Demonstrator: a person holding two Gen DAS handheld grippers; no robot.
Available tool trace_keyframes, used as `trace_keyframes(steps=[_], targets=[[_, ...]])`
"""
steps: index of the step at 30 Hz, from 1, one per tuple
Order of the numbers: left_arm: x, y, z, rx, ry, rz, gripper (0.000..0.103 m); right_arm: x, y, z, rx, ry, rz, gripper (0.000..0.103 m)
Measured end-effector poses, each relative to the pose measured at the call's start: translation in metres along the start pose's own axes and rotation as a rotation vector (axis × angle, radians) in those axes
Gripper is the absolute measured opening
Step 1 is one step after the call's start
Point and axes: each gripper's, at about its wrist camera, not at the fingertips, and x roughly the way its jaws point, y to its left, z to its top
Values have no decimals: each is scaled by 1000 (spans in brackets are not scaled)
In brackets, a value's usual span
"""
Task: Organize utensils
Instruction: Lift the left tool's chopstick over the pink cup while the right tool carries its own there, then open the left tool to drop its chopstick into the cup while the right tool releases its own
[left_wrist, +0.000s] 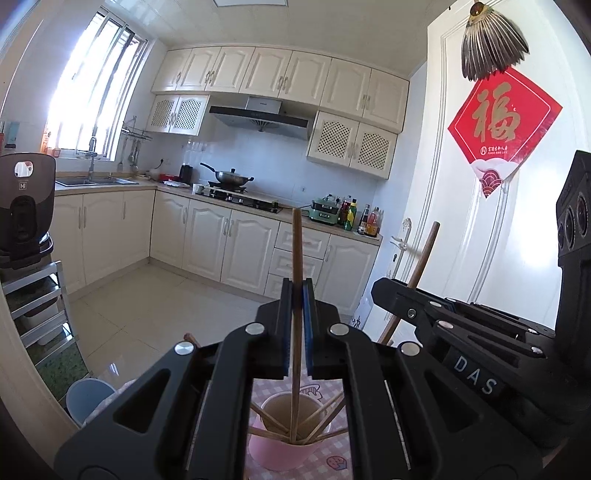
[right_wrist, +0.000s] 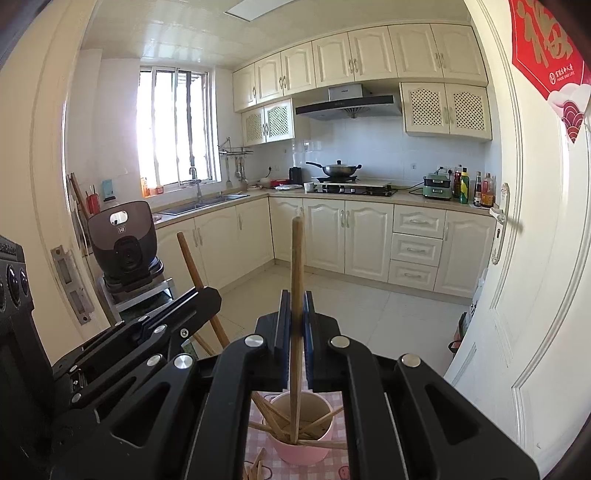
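Chopsticks (left_wrist: 295, 430) stood and leaned in a pink cup (left_wrist: 275, 450) on a pink checked cloth (left_wrist: 328, 461). One left gripper (left_wrist: 296, 295) pinched one thin chopstick (left_wrist: 296, 251) upright, its low end inside the cup. Just beside it, the right gripper (right_wrist: 295, 306) pinched another chopstick (right_wrist: 296, 258) upright, low end in the cup too. More loose sticks (right_wrist: 255, 467) lay on the cloth next to the cup.

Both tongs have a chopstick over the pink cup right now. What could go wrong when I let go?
1. The pink cup is already crowded with splayed chopsticks, so a dropped stick may catch and tip out.
2. The left tongs and right tongs hang close together; they could knock.
3. Loose chopsticks lie beside the cup.
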Motion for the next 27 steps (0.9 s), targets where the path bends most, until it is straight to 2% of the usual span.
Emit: trace_keyframes(steps=[15,27], targets=[[-7,8,-23,33,78,4,6,1,-1,-25,-2,59,18,5],[-9,9,-39,88,135,45,8,7,-4,-47,-4,122,-4,5]])
